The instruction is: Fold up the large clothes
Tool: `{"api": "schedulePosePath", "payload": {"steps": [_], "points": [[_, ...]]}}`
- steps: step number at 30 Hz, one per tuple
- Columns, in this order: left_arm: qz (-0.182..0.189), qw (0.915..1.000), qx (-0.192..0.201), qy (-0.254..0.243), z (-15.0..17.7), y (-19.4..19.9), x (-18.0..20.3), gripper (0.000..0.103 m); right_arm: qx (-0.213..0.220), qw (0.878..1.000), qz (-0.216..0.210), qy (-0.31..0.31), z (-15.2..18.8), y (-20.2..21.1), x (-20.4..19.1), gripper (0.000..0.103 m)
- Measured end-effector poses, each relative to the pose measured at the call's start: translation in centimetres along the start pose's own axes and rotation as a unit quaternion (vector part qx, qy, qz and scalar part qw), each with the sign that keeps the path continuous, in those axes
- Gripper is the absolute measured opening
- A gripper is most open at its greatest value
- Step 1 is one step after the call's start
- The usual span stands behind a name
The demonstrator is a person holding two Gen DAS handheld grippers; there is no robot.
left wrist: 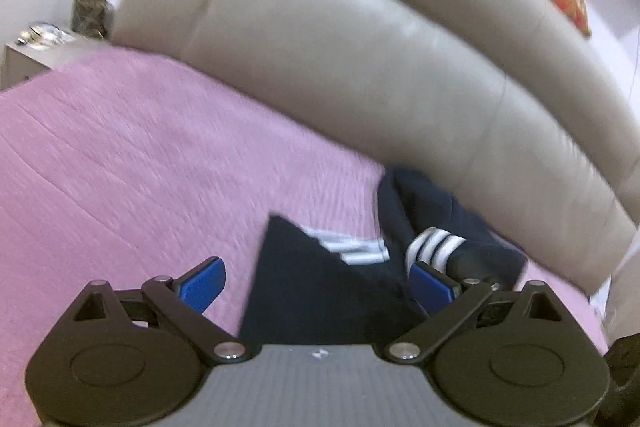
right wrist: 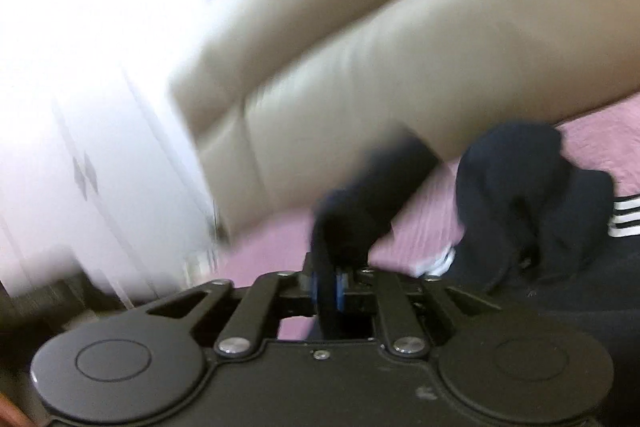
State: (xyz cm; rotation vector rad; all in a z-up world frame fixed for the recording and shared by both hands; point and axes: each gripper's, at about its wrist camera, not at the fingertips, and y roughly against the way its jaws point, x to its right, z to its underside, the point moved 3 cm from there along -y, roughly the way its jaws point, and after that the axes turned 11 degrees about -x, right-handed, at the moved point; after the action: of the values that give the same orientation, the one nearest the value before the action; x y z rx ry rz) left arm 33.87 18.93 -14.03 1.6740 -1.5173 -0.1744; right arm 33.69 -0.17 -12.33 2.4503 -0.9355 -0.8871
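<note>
The left claw (left wrist: 316,277) stands wide open over the dark garment (left wrist: 320,291), which lies on the pink bed (left wrist: 120,155) near the beige headboard (left wrist: 340,59). The right claw (right wrist: 328,287) is closed on a dark fold of the garment (right wrist: 532,211).

Left tool (left wrist: 316,281): jaws spread wide, blue pads (left wrist: 202,287) well apart, angled down; dark cloth lies between them, the pads not pressing on it. The right-hand pad's outer side sits against striped fabric.

Right tool (right wrist: 329,285): jaws drawn near together, blue pads (right wrist: 341,289) with a narrow gap, a fold of dark cloth pinched between them and rising out ahead. Tilted down, rolled somewhat. View blurred.
</note>
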Motion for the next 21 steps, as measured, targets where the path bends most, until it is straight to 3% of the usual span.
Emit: {"api": "schedulePosePath", "payload": {"steps": [1, 2, 3, 6, 9, 12, 15, 17, 20, 21], "points": [[-0.001, 0.9999, 0.010, 0.005, -0.1, 0.6, -0.2, 0.100, -0.063, 0.998, 0.005, 0.026, 0.7, -1.7, -0.6, 0.082], [-0.001, 0.9998, 0.015, 0.008, -0.3, 0.9, -0.3, 0.100, -0.103, 0.994, 0.010, 0.042, 1.4, -2.3, -1.0, 0.082], [-0.003, 0.9998, 0.016, 0.010, -0.4, 1.1, -0.4, 0.100, -0.114, 0.992, 0.011, 0.048, 1.9, -2.0, -1.1, 0.079], [-0.007, 1.0000, 0.004, 0.005, -0.6, 0.8, 0.0, 0.100, -0.102, 0.994, 0.001, 0.040, 2.7, 2.2, -0.4, 0.081], [0.009, 0.9992, -0.026, -0.029, -0.9, -0.6, 2.1, 0.100, -0.082, 0.996, 0.035, 0.007, 2.4, 8.4, 2.8, 0.082], [0.049, 0.9925, -0.067, -0.089, -1.1, -3.1, 6.1, 0.100, -0.048, 0.992, 0.100, -0.055, 2.6, 15.3, 6.9, 0.083], [0.109, 0.9741, -0.133, -0.147, -1.3, -7.0, 12.2, 0.100, -0.036, 0.974, 0.189, -0.116, 2.4, 18.4, 12.1, 0.084], [0.147, 0.9564, -0.189, -0.167, -1.3, -10.4, 17.1, 0.100, -0.040, 0.960, 0.225, -0.160, 3.0, 19.8, 15.4, 0.085], [0.193, 0.9304, -0.258, -0.175, -0.2, -15.3, 24.1, 0.100, -0.065, 0.960, 0.175, -0.210, 4.1, 20.2, 18.5, 0.084], [0.206, 0.9197, -0.283, -0.179, 0.5, -17.1, 26.6, 0.098, -0.069, 0.960, 0.162, -0.216, 4.3, 19.8, 18.9, 0.073]]}}
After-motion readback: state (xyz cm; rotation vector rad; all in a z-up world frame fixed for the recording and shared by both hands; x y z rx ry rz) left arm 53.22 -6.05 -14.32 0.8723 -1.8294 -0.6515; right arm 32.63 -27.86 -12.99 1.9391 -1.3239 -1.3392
